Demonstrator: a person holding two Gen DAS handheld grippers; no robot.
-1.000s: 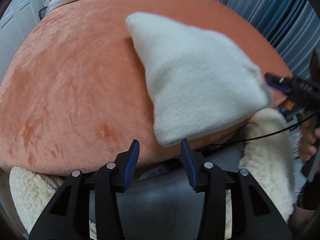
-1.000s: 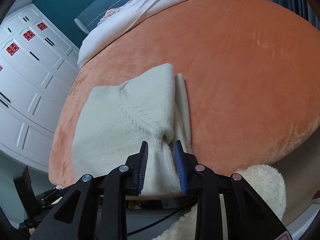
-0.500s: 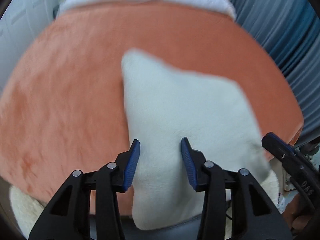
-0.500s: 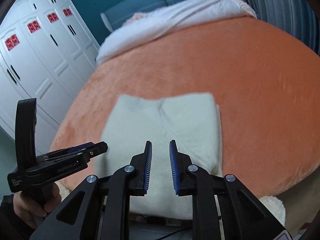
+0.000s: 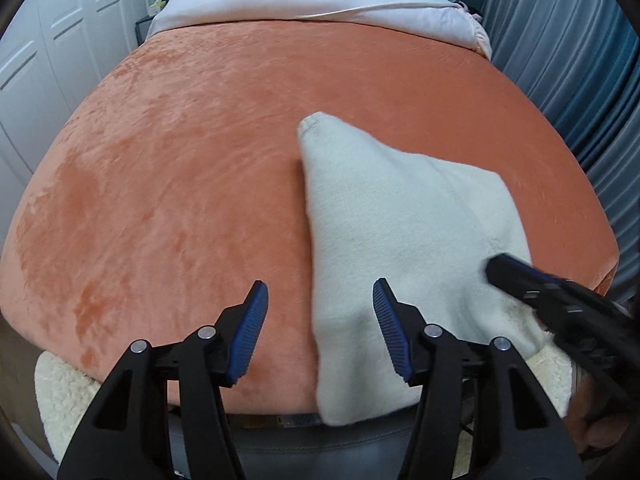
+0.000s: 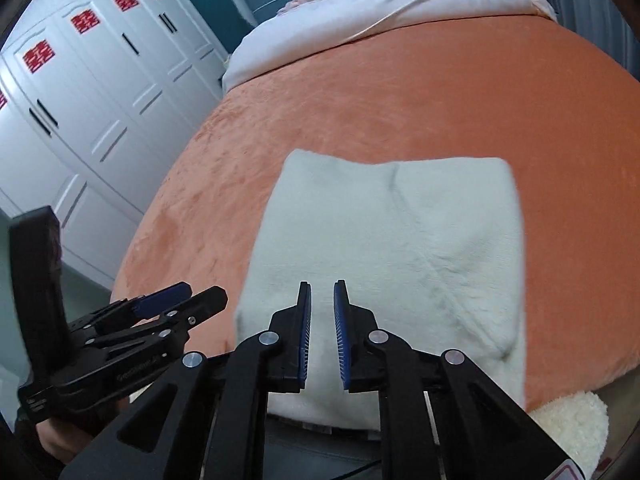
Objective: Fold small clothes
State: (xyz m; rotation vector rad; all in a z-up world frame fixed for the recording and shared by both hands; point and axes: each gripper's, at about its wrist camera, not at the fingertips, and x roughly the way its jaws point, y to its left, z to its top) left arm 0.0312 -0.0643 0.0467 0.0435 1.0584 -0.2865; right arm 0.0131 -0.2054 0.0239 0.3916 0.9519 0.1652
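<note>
While its jaws stand wide apart with nothing between them, the left gripper (image 5: 318,332) hovers at 6 o'clock over the near edge of the orange blanket (image 5: 180,168), the folded cream garment (image 5: 384,232) lying from centre toward 4 o'clock. The right gripper (image 6: 322,330), jaws narrowly parted and empty, points at that garment (image 6: 384,240) overhanging the blanket's near edge (image 6: 400,92).

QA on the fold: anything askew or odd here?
The folded cream garment overhangs the near edge of the orange blanket. Both the left hand-held gripper and right hand-held gripper hold nothing. Nothing looks damaged.
</note>
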